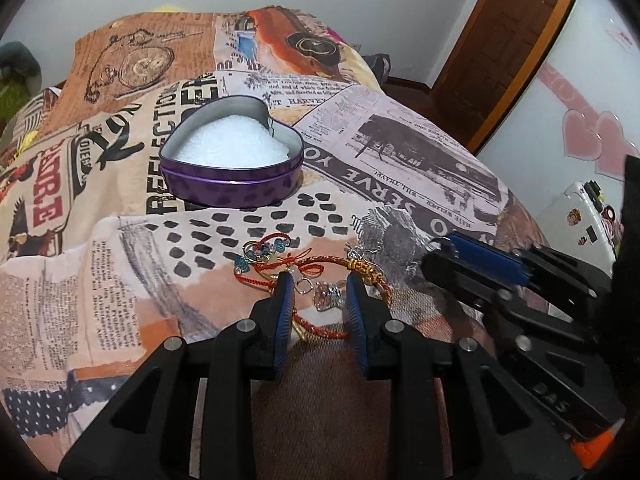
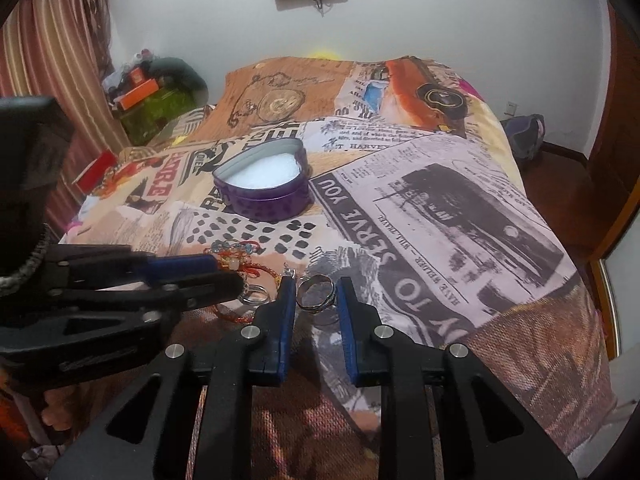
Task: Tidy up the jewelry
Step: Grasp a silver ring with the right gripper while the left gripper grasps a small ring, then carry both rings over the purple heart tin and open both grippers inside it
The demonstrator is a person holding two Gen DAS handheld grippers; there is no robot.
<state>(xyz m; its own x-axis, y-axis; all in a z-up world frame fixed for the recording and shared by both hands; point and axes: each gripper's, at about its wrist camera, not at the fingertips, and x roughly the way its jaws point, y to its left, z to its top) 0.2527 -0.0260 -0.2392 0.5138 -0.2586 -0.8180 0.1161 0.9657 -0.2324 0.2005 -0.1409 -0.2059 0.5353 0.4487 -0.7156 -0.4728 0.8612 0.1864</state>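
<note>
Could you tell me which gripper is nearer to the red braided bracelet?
Left. The left gripper straddles the red braided bracelet, fingers either side; the right gripper is off to its right, around a silver ring.

Left wrist view: looks steeply down, close over the newspaper-print bedspread (image 1: 120, 288).
Right wrist view: similar, slightly farther right.
Shared: purple heart-shaped tin (image 1: 232, 192) (image 2: 264, 204), upper centre.
</note>
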